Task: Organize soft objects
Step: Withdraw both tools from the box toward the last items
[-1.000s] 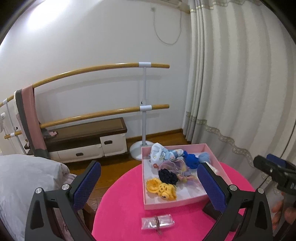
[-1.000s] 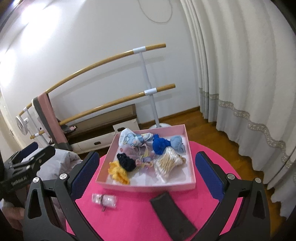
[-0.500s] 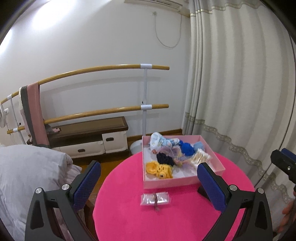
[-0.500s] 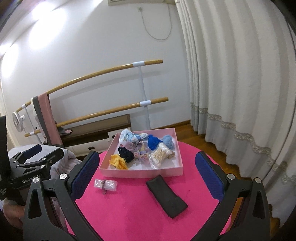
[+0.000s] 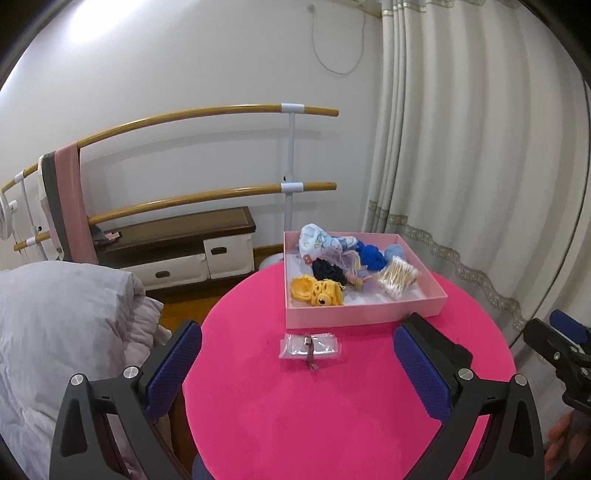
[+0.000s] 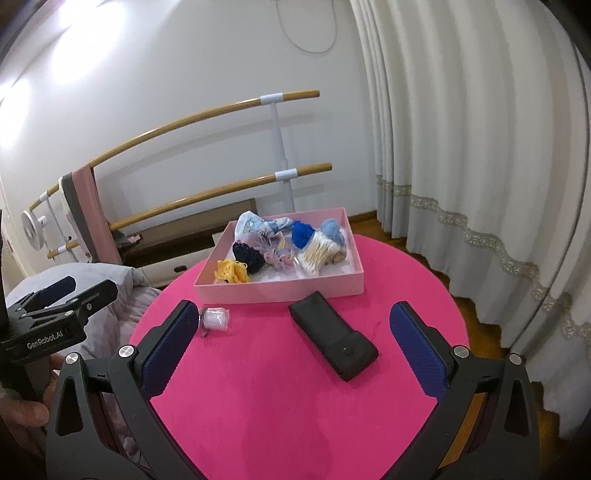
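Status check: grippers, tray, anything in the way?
Both hand-held grippers, left and right, open, empty. Pink tray holds soft items; black case and clear packet outside it. Path clear.

Your views are bright and sharp; glare blooms on the white wall (image 5: 110,33) upper left, and fisheye bends the curtain (image 6: 461,129).

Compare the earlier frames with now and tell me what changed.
Both grippers, left and right, drew back from the pink box, so more of the pink table shows. Neither took hold of anything or let go; both stayed open and empty. The box contents, clear packet and black case lie where they were.
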{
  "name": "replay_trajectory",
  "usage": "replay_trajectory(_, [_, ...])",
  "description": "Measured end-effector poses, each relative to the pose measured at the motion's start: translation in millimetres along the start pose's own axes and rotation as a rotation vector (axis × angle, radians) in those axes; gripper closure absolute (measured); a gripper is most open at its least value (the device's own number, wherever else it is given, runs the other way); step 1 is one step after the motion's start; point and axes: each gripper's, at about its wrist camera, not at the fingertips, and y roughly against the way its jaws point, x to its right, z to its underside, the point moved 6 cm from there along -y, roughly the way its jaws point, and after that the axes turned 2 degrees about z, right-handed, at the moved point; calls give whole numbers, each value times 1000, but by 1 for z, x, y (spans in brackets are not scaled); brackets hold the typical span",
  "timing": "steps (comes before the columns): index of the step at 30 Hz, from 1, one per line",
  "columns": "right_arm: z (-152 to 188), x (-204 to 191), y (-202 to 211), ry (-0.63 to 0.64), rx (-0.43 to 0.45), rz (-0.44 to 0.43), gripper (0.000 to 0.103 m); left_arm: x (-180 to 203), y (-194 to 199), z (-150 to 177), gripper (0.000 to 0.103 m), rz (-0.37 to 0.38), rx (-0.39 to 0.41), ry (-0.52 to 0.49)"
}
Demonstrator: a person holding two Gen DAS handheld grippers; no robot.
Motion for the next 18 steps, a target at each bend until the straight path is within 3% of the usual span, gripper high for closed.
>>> replay_trajectory(18, [0, -11, -5, 25, -8, -9, 0, 0, 0, 2, 0, 0, -19, 9])
